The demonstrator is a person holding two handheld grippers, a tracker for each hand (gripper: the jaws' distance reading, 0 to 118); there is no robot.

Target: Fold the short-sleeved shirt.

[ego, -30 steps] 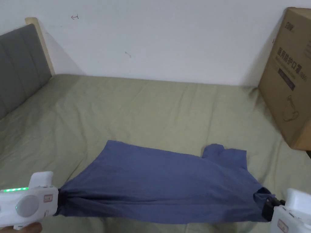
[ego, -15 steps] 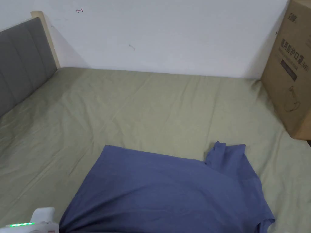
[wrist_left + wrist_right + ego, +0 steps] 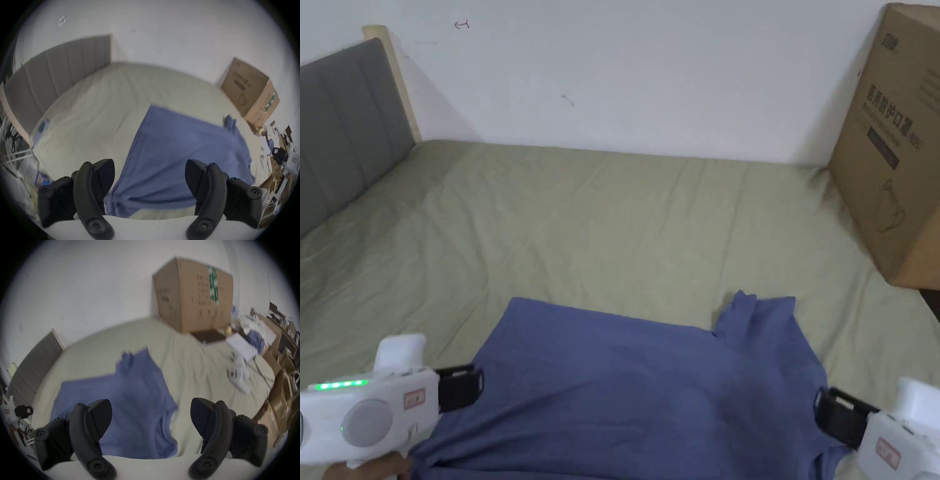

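Shirt (image 3: 650,387) lies flat on the bed (image 3: 600,212); left gripper (image 3: 464,387) and right gripper (image 3: 831,415) both gape empty, so a careless regrab could bunch the near edge

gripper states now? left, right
Left gripper: open, holding nothing, over the blue shirt.
Right gripper: open, holding nothing.

dark printed characters on the cardboard box (image 3: 890,150), too small to read, a faint scribble on the wall (image 3: 462,24)
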